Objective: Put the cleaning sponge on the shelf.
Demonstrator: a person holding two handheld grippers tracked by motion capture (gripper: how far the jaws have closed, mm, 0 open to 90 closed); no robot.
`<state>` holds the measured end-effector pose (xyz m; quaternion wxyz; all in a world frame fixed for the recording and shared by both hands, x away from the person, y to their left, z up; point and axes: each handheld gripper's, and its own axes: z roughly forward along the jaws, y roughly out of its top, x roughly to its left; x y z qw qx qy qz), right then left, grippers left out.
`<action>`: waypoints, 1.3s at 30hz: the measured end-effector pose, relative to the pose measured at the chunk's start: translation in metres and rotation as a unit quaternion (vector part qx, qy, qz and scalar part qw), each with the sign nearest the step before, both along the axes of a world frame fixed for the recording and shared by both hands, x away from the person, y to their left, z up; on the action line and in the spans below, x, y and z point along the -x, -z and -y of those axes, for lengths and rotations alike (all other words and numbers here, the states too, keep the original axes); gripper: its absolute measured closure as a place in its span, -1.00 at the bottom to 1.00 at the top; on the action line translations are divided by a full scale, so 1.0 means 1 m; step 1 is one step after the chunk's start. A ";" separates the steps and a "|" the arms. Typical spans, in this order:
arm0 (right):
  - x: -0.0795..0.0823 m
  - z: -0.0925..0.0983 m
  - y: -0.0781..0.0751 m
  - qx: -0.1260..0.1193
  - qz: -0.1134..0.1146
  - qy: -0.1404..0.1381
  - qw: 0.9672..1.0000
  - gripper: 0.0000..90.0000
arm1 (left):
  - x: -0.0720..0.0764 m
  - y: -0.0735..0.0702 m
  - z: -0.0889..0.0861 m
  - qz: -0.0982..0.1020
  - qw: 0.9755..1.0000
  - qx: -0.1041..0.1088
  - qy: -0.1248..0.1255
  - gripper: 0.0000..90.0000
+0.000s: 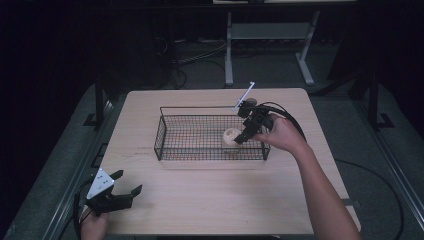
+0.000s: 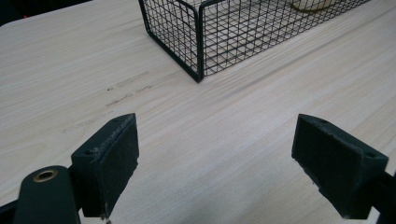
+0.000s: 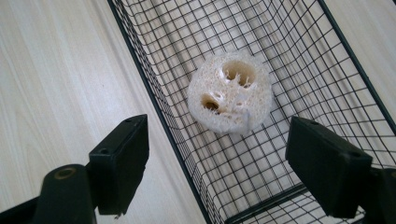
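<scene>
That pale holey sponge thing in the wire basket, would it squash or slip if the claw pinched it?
The pale, fibrous loofah sponge probably feels light and squashes somewhat: it is riddled with holes. Its rough fibres likely grip rather than slip. Resting flat on the black wire basket floor, it seems unlikely to roll.

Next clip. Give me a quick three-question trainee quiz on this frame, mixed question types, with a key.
1. True or false: the loofah sponge lies inside the wire basket.
2. Which gripper is over the basket?
A. left gripper
B. right gripper
C. both
3. Fill in: the left gripper's jaws are ____ and hold nothing.

Key:
1. True; it rests on the basket floor near the end on the person's right.
2. B; the left gripper sits near the table's front left corner.
3. Open; bare tabletop shows between the jaws in the left gripper view.
</scene>
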<state>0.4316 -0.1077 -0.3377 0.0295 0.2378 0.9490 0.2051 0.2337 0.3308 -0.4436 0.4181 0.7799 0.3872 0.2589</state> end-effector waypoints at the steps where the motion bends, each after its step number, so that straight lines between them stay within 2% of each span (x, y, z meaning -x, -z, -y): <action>1: 0.001 0.002 0.000 -0.003 0.000 0.001 1.000 -0.53 | 0.000 0.000 0.000 0.000 1.000 0.000 0.000 -0.69; 15: 0.015 0.030 0.001 -0.013 -0.002 0.016 1.000 -0.52 | 0.001 0.000 0.001 0.000 1.000 -0.003 0.000 -0.69; 33: 0.031 0.050 0.006 -0.013 0.002 0.025 1.000 -0.52 | 0.001 0.000 0.001 -0.003 1.000 -0.005 0.000 -0.69; 36: 0.032 0.052 0.009 -0.001 0.003 0.026 1.000 -0.52 | 0.001 0.000 0.001 -0.002 1.000 -0.001 -0.002 -0.69; 39: 0.034 0.056 0.010 -0.007 0.001 0.029 1.000 -0.52 | 0.001 0.001 0.001 -0.003 1.000 -0.001 -0.003 -0.69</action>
